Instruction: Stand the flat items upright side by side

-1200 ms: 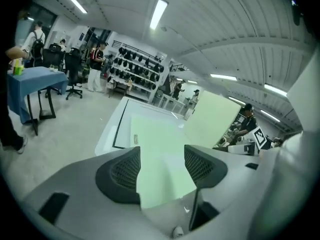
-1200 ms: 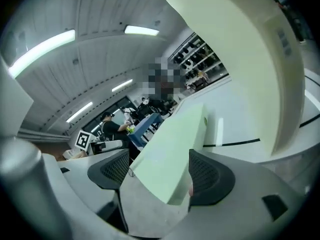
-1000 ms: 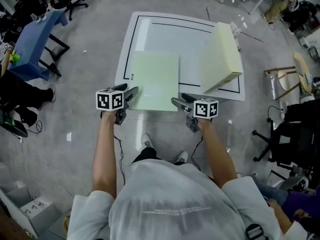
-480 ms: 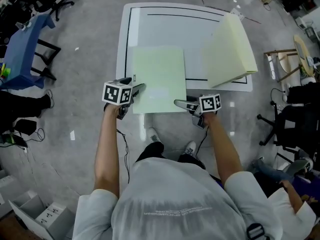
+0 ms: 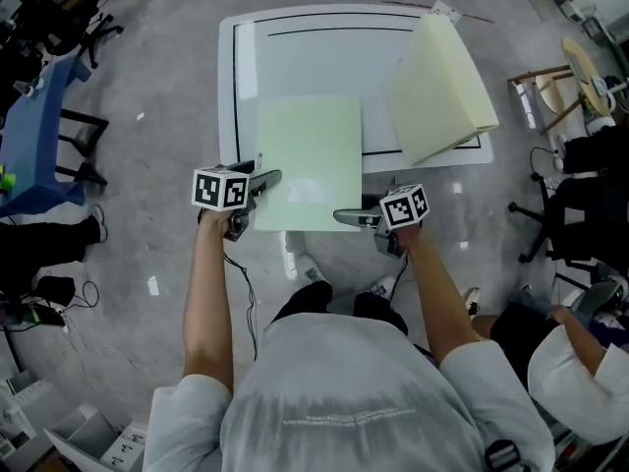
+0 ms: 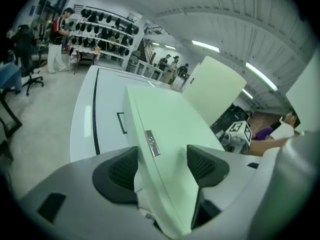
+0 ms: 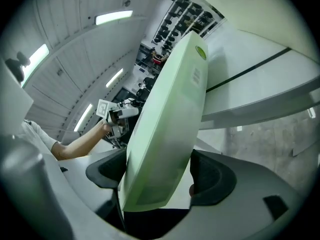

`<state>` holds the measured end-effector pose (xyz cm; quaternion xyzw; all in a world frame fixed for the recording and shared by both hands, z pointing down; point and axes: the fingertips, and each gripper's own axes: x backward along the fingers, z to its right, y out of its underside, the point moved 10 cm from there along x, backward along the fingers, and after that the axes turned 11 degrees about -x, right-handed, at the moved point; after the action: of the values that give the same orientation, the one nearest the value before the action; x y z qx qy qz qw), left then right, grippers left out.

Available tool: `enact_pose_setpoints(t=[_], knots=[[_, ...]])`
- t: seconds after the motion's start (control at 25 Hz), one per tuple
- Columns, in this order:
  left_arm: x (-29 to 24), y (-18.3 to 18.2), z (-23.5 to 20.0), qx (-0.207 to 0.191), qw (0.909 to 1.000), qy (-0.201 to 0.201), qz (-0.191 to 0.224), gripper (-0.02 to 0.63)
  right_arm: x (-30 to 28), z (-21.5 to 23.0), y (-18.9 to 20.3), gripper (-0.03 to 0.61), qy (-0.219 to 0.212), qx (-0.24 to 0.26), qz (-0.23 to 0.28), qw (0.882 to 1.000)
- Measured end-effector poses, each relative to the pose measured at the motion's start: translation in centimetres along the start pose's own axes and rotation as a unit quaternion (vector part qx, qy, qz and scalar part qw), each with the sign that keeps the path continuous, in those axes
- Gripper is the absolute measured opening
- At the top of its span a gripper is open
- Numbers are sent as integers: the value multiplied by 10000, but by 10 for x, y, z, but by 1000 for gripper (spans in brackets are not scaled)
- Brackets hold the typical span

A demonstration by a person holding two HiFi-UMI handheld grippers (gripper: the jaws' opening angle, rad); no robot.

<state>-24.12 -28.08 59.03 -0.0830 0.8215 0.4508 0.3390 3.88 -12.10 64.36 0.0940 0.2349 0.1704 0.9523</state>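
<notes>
At table (image 5: 314, 62) near edge: left gripper (image 5: 270, 177), right gripper (image 5: 340, 216) fingers just opened wide astride overhanging panel (image 5: 307, 155).

The left forearm (image 5: 208, 293) and the right forearm (image 5: 432, 298) reach forward, bare, towards the near edge of the pale green panel (image 5: 308, 160). The left gripper (image 5: 267, 180) sits at the panel's near left corner, tilted downward. The right gripper (image 5: 346, 216) sits at its near right corner. Both grippers' jaws have just been opening and stand wide, with the panel's edge between them, unclamped.
</notes>
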Motion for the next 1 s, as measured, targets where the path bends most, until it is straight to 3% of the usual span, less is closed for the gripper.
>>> enact_pose_setpoints(t=[0.12, 0.32, 0.52, 0.8, 1.0], knots=[[3, -7, -2, 357, 9983, 89, 461, 319, -2, -13, 5, 400, 241, 388, -93, 9989], [2, -15, 6, 197, 9983, -51, 544, 319, 9, -24, 5, 400, 395, 772, 11, 9962], [3, -31, 30, 211, 9945, 53, 1027, 335, 38, -43, -4, 400, 587, 1425, 340, 9875], [17, -67, 64, -63, 9839, 201, 1776, 344, 83, -85, -15, 400, 752, 2671, 704, 9582], [14, -98, 61, -262, 9736, 727, 2150, 347, 100, -110, -28, 400, 1331, 3352, 1018, 9271]])
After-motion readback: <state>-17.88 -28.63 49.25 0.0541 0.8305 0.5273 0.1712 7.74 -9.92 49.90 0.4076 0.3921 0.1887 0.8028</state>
